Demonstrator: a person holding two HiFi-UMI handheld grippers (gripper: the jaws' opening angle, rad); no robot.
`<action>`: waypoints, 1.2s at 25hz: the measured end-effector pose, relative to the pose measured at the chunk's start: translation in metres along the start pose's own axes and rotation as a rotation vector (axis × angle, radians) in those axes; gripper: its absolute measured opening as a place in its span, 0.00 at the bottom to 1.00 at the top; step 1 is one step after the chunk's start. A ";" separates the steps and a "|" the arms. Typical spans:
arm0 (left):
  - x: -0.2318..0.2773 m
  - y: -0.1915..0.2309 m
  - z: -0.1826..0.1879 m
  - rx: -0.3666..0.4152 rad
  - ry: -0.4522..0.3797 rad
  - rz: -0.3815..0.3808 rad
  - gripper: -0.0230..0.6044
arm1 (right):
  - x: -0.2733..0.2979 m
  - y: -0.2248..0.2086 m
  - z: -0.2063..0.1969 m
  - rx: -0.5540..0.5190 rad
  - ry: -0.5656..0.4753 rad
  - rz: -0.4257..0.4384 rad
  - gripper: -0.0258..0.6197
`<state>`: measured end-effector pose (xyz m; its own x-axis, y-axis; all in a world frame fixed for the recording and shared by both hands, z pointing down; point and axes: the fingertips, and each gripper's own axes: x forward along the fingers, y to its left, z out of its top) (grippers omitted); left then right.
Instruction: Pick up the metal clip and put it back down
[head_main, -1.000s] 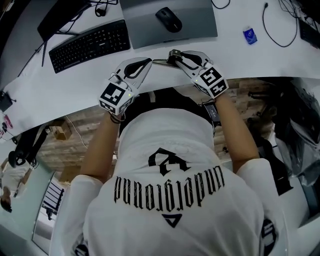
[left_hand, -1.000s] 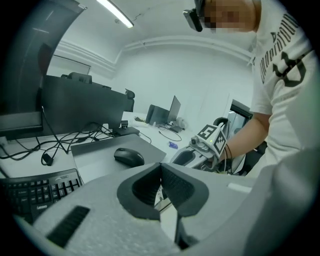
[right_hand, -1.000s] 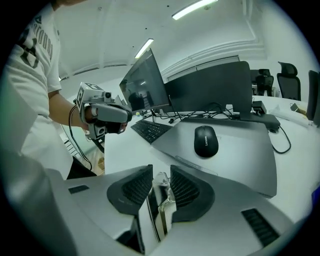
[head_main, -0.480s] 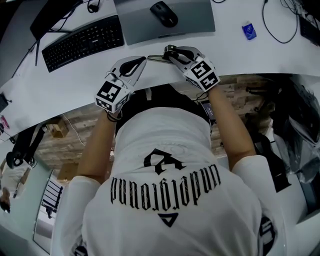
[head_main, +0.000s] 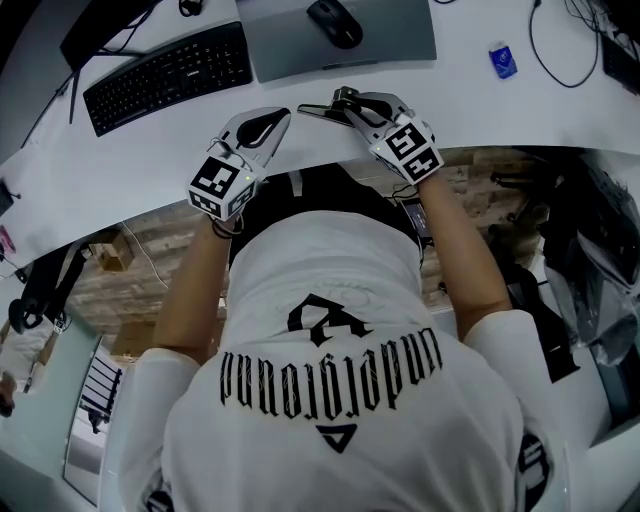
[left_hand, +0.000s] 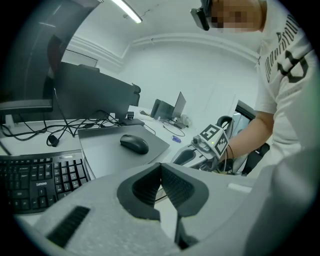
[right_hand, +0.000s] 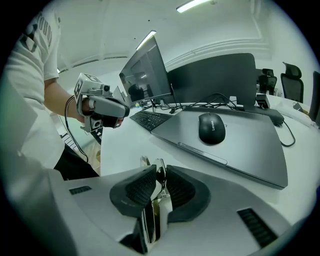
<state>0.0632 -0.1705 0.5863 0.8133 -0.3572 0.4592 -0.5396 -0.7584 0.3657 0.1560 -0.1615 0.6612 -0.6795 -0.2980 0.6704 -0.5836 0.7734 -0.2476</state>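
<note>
As right gripper (right_hand: 159, 176) clamps metal clip (right_hand: 161, 202) edge-on between pads, clip sits deep in jaws, tip poking just past fingertips. Whether lifted off desk (right_hand: 115, 145): unclear. Clip looks thin, stiff, light and polished, so likely slippery; flat-face hold near middle seems safest. Left gripper (left_hand: 161, 175) alongside, jaws together, empty.

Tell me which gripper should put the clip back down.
Right. The right gripper is shut on the clip over the desk; the left gripper has its jaws together on nothing, off to the side.
</note>
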 end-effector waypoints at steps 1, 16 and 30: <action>-0.001 0.000 0.000 0.003 0.001 -0.002 0.06 | -0.001 0.001 0.000 -0.003 0.000 0.000 0.14; -0.030 -0.011 -0.010 0.016 -0.009 -0.040 0.06 | -0.008 0.040 0.004 -0.026 -0.012 0.021 0.08; -0.098 -0.018 -0.002 0.044 -0.061 -0.050 0.06 | -0.015 0.090 0.054 -0.071 -0.067 -0.050 0.07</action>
<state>-0.0076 -0.1208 0.5366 0.8517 -0.3498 0.3902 -0.4888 -0.7987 0.3510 0.0897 -0.1180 0.5911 -0.6796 -0.3726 0.6319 -0.5865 0.7934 -0.1630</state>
